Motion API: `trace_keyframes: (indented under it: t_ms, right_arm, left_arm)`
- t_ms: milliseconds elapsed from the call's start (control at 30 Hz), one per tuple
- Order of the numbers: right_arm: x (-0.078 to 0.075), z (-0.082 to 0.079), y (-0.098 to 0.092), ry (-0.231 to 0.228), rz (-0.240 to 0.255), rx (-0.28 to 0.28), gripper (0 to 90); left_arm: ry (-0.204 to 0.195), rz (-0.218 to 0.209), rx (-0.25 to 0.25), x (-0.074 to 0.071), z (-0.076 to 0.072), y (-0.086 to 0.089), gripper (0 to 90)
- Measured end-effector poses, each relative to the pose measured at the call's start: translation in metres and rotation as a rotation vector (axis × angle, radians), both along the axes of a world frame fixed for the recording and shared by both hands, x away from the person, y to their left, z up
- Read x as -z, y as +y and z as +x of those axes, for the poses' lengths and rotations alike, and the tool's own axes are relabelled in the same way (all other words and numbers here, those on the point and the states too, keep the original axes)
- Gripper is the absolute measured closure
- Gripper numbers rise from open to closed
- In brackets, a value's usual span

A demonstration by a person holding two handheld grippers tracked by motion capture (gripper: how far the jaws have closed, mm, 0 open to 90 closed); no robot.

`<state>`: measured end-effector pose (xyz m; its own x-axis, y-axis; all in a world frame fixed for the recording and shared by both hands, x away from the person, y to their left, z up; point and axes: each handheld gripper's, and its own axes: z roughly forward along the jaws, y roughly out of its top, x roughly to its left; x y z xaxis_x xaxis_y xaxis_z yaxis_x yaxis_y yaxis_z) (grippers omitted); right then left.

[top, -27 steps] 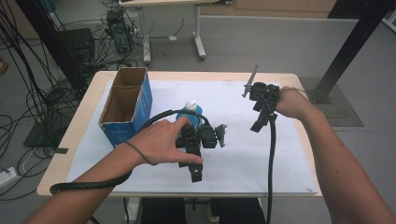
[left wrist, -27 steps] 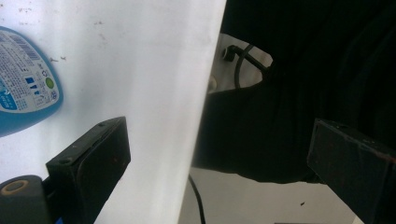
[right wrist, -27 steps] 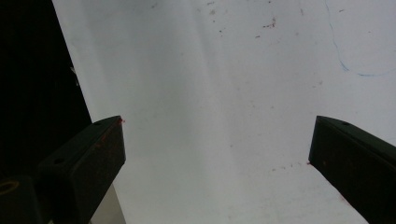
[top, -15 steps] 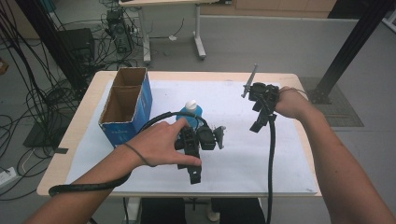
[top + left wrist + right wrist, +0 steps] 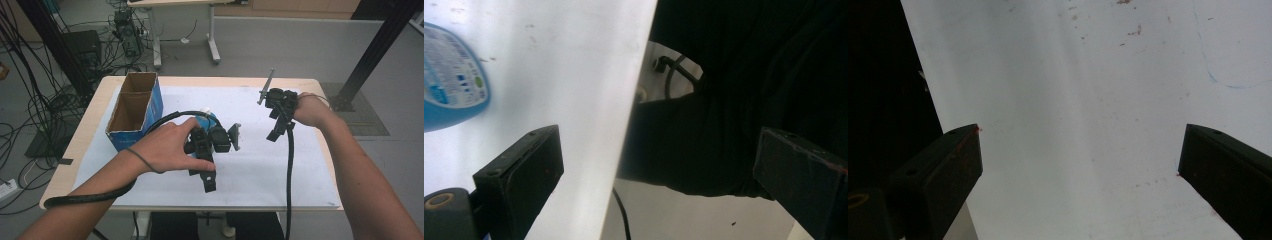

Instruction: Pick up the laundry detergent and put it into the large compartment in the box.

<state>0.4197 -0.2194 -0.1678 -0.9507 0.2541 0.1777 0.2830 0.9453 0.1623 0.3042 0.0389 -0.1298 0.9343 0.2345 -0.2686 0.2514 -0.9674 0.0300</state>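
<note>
My left gripper [image 5: 206, 176] lies low over the middle of the white table cover [image 5: 260, 165], held from above by the person's left hand, its jaws pointing back toward the near table edge. In the left gripper view this gripper [image 5: 659, 135] is open, with only the table edge and dark clothing between the jaws. A blue bottle [image 5: 207, 118] [image 5: 449, 80] with a white cap lies just behind that hand, apart from the jaws. My right gripper [image 5: 275, 133] is held at the right, tilted down at the cover. In the right gripper view it [image 5: 1078, 130] stands open over bare white cover.
An open cardboard box [image 5: 134, 107] with blue sides stands at the left of the table. Each gripper's black cable [image 5: 289, 175] trails off toward the near edge. Beyond the table's far side there are desk legs and loose cables on the floor.
</note>
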Motion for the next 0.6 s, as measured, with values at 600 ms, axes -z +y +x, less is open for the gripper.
trace_keyframes:
  t_ms: [600]
  right_arm:
    - [0.004,0.003,0.001,-0.001,0.0,-0.004,3.9]
  left_arm:
    - [-0.045,-0.003,-0.094,-0.057,0.031,0.007,6.1]
